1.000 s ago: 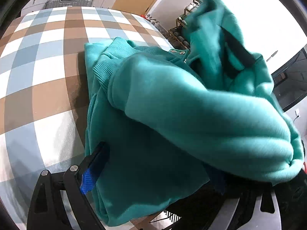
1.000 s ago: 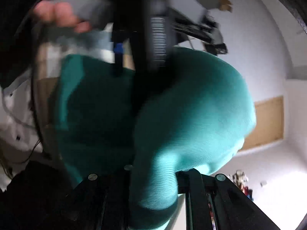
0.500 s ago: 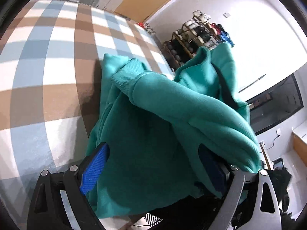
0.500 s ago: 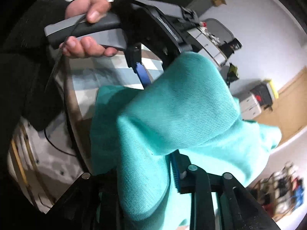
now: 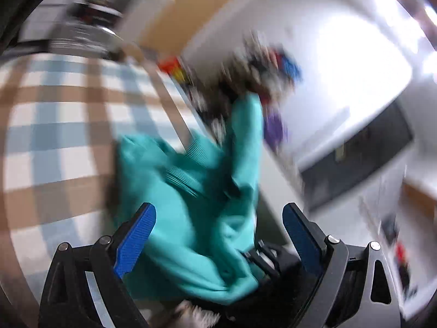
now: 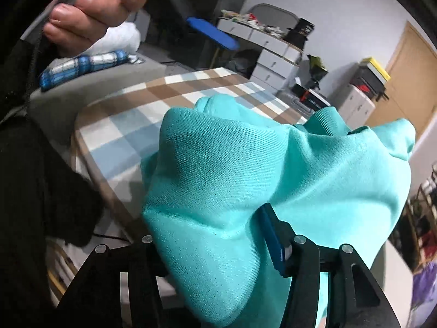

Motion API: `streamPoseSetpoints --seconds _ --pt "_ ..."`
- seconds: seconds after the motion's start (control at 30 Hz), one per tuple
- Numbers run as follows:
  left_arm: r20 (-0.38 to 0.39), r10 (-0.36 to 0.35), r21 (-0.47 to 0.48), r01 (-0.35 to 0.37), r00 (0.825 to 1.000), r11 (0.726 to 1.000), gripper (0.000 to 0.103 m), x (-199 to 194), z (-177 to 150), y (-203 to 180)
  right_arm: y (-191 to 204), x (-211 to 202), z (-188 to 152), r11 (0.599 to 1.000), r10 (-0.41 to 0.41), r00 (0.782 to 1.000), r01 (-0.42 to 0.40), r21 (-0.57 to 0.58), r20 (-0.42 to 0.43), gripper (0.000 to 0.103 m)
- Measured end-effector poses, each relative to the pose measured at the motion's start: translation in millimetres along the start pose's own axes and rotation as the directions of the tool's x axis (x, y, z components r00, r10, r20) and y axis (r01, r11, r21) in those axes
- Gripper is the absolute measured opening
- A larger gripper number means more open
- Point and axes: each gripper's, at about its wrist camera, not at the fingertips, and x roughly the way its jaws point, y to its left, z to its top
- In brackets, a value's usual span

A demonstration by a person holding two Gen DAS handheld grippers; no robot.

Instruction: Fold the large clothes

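A large teal sweatshirt (image 6: 237,169) hangs bunched over the near edge of the checked tabletop (image 6: 123,120). My right gripper (image 6: 218,235) is shut on a thick fold of it and holds it up; only its right blue pad (image 6: 270,235) shows, the left is under cloth. In the blurred left wrist view the sweatshirt (image 5: 196,205) lies in front of my left gripper (image 5: 218,235), which is open, its blue pads (image 5: 135,239) wide apart and holding nothing. The right gripper's black body (image 5: 267,259) shows under the cloth.
A hand (image 6: 90,19) holds the left gripper's handle at the upper left. White drawer units (image 6: 273,52), boxes and a wooden door (image 6: 404,82) stand beyond the table. A shoe rack (image 5: 262,71) stands to the right. A grey sofa with a checked bundle (image 6: 84,65) is at the left.
My left gripper has let go of the sweatshirt, opened wide and pulled back fast. The right gripper still holds its fold, and the cloth has dropped lower toward the table.
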Motion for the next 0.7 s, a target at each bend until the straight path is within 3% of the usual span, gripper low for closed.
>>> streamPoseSetpoints --seconds 0.1,0.23,0.33,0.4,0.43,0.47,0.5,0.6,0.63,0.67,0.7 --pt "-0.149 0.068 0.064 -0.059 0.987 0.996 0.091 45.7 23.8 -34.5 16.9 5.3 2.8 0.996 -0.076 0.997 0.076 -0.042 -0.004 0.055" --pt "-0.247 0.198 0.134 -0.169 0.949 0.976 0.092 102.8 60.0 -65.7 31.3 18.8 -0.3 0.981 -0.174 0.984 0.171 -0.088 -0.031 0.055" --pt "-0.317 0.283 0.18 -0.236 0.905 0.955 0.091 149.2 74.8 -76.4 29.6 22.6 0.4 0.981 -0.186 0.981 0.183 -0.063 -0.049 0.055" --pt "-0.363 0.358 0.211 -0.298 0.86 0.931 0.089 180.1 73.6 -74.6 25.0 23.8 2.3 0.983 -0.181 0.982 0.178 -0.042 -0.061 0.055" --pt "-0.383 0.378 0.214 -0.317 0.843 0.924 0.081 182.9 67.8 -71.9 22.3 23.9 3.5 0.984 -0.176 0.982 0.174 -0.037 -0.07 0.055" --pt "-0.41 0.422 0.246 -0.347 0.809 0.905 0.05 194.7 63.5 -69.0 20.3 21.9 4.0 0.985 -0.173 0.982 0.171 -0.033 -0.077 0.055" --pt "-0.427 0.445 0.266 -0.361 0.787 0.894 0.046 196.5 59.5 -70.0 19.0 22.8 6.2 0.986 -0.163 0.983 0.16 -0.033 -0.089 0.055" --pt "-0.446 0.452 0.272 -0.364 0.772 0.891 0.035 185.1 62.2 -75.0 19.1 24.8 12.8 0.986 -0.162 0.979 0.155 -0.063 -0.121 0.055" --pt "-0.444 0.457 0.286 -0.361 0.771 0.887 0.034 179.2 64.9 -77.3 17.3 20.6 15.0 0.99 -0.138 0.985 0.133 -0.054 -0.107 0.063" --pt "-0.442 0.461 0.297 -0.359 0.77 0.885 0.033 175.5 66.5 -79.3 16.7 19.4 15.4 0.993 -0.112 0.989 0.108 -0.043 -0.1 0.08" --pt "-0.442 0.465 0.313 -0.353 0.768 0.882 0.032 171.2 68.0 -80.0 16.1 17.5 15.4 0.998 -0.063 0.993 0.061 -0.027 -0.095 0.089"
